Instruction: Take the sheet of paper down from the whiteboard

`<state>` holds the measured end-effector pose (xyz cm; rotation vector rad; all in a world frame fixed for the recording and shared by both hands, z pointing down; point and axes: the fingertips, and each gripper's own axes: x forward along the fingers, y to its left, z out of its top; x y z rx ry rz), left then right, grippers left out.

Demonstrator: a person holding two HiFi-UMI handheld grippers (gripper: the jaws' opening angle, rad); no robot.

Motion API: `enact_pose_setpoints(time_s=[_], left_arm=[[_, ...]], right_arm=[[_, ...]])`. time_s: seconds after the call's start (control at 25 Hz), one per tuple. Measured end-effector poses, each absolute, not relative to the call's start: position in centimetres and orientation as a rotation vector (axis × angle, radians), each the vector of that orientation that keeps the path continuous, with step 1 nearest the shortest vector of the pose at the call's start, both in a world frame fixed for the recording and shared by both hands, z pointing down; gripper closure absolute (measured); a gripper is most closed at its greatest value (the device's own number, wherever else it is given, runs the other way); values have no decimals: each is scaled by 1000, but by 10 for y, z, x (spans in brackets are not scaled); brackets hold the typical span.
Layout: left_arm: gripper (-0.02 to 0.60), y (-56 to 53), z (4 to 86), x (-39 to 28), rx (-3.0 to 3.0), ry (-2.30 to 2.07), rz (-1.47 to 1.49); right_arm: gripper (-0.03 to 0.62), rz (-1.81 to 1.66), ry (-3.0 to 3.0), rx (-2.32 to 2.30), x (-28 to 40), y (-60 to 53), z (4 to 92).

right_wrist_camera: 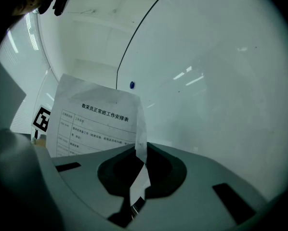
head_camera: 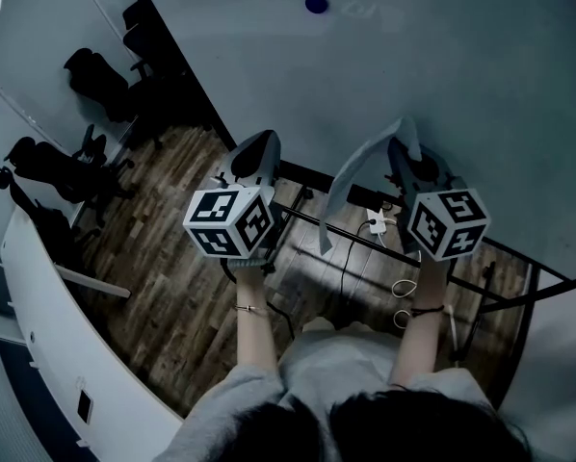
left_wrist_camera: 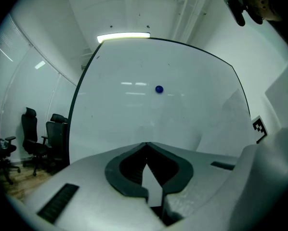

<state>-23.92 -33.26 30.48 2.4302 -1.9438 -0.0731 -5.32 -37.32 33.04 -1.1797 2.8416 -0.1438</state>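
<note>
Sheet of paper (right_wrist_camera: 96,119), near the whiteboard's (head_camera: 481,85) lower edge, pinched by one edge in my right gripper (right_wrist_camera: 136,148). Left gripper (left_wrist_camera: 145,143) pressed together, empty. Risk as I judge it: so thin a grip could let the drooping sheet slip or tear.

The sheet of paper (right_wrist_camera: 93,117) hangs before the whiteboard (head_camera: 442,65), below the magnet (head_camera: 315,4), chairs (head_camera: 95,80) at left.

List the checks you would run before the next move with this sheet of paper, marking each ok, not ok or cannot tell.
1. Grip: sheet of paper clamped in the right tool: ok.
2. Release: sheet off the whiteboard: ok, it hangs free.
3. Holder: blue magnet clear of the sheet: ok, it sits alone on the board.
4. Second hold: left tool open to take another edge: not ok, it is shut.
5. Shape: sheet flat: not ok, it droops in a curve.
</note>
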Motion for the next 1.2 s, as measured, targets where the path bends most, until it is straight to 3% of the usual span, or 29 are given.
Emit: enact_pose_setpoints(time_s=[0.48,1.2], left_arm=[[575,-311,353,-233,2354,-1871,-82],[575,-292,361,-236,2337,-1907,-80]], right_arm=[[592,-87,2946,-1074,-75,-364,336],[592,-4,2971,-1014,-90,-352,327]])
